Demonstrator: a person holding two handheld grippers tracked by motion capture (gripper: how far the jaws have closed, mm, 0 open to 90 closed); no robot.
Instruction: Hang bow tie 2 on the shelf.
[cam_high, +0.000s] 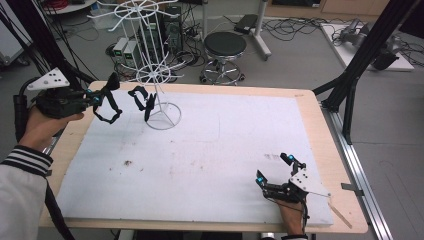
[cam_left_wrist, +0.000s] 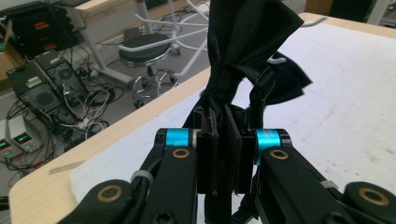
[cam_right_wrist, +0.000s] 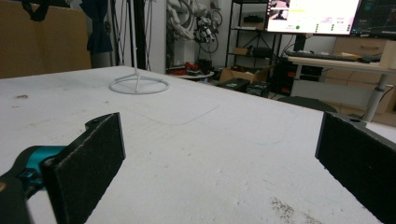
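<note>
Table (cam_high: 320, 150) carries a white padded mat (cam_high: 210, 160), faintly stained, in a cluttered lab with a stool (cam_high: 225, 47) and cables behind. White wire rack (cam_high: 155, 75) stands at the far left, one black strappy garment (cam_high: 142, 100) hung on it. Left gripper (cam_high: 95, 97) is clamped on a second black fabric piece (cam_left_wrist: 243, 46), held above the table's left edge near the rack: judged light, limp, snag-prone; best gripped at the bunched straps. Right gripper (cam_high: 274, 169) rests released and empty on the mat.
</note>
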